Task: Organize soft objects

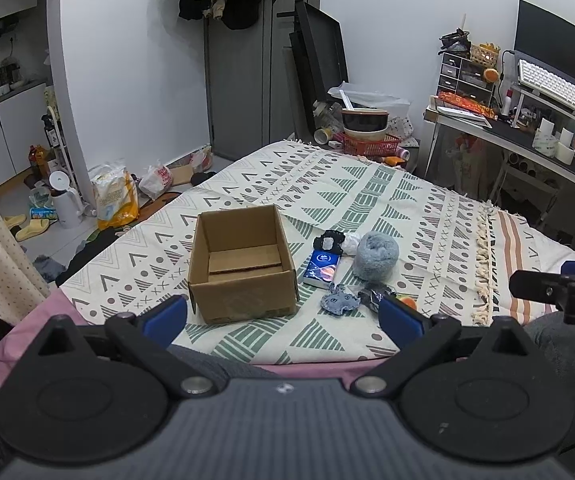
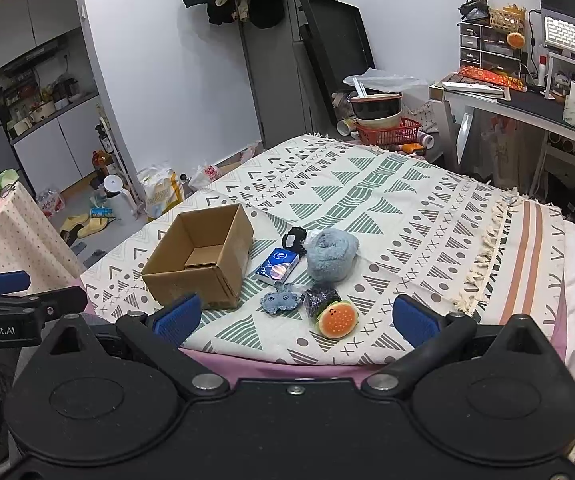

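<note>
Through the left wrist camera I see my left gripper (image 1: 283,316) with its blue fingers (image 1: 165,315) spread wide apart and holding nothing, poised over the near edge of the patterned blanket (image 1: 367,184). The open cardboard box (image 1: 243,264) sits just beyond the left finger, at about 11 o'clock from the gripper, upright and showing only its folded bottom flaps inside. The soft things cluster to the box's 3 o'clock side: a blue tissue pack (image 1: 321,268) just beside the box wall, a small black item (image 1: 329,240) behind it, a fuzzy grey-blue bundle (image 1: 377,254) to the right of that, and a small denim-blue plush (image 1: 339,302) nearer me. A dark crinkly packet (image 1: 375,294) lies next to the plush, partly hidden by my right-hand finger. The other tool pokes in from 3 o'clock. Through the right wrist camera my right gripper (image 2: 297,316) is likewise parted wide with nothing between the pads. At 12 o'clock, close in, lies an orange burger-shaped plush (image 2: 337,319), touching the dark packet (image 2: 319,298). The denim plush (image 2: 281,300) sits at 11 o'clock, the tissue pack (image 2: 277,266) beyond it, the grey-blue bundle (image 2: 331,254) further up, and the box (image 2: 203,256) at 10 o'clock. All rest on the blanket (image 2: 387,200).
</note>
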Motion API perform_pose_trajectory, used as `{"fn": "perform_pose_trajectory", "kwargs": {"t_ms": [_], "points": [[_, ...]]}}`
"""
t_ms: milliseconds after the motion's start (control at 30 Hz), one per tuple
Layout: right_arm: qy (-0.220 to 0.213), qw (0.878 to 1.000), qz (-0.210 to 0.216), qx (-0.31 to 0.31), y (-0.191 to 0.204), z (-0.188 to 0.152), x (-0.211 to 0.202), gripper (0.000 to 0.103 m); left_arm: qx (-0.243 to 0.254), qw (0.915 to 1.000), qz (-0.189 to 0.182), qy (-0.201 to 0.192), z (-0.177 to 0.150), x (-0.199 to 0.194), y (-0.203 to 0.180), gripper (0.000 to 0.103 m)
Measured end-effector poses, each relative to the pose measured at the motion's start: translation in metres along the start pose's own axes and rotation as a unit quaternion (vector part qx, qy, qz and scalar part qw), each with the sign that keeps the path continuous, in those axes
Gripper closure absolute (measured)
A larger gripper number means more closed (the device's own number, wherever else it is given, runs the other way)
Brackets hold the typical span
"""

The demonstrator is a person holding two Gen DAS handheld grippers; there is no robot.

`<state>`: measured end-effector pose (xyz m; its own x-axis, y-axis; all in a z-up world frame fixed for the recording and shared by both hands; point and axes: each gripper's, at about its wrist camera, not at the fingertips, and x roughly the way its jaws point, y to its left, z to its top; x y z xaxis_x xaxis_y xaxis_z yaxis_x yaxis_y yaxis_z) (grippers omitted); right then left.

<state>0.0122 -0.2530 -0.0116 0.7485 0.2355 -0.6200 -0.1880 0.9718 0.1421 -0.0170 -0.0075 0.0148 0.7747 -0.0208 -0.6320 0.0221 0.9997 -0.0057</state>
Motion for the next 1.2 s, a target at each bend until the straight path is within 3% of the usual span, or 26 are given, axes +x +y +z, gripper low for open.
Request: {"fn": "perform_pose_trajectory", "kwargs": {"t_ms": [1200], "points": [[0.012, 1.0, -0.02, -0.016, 0.006, -0.003, 0.007, 0.0, -0.018, 0.9997, -0.015, -0.002, 0.001, 0.015, 0.006, 0.002]]}}
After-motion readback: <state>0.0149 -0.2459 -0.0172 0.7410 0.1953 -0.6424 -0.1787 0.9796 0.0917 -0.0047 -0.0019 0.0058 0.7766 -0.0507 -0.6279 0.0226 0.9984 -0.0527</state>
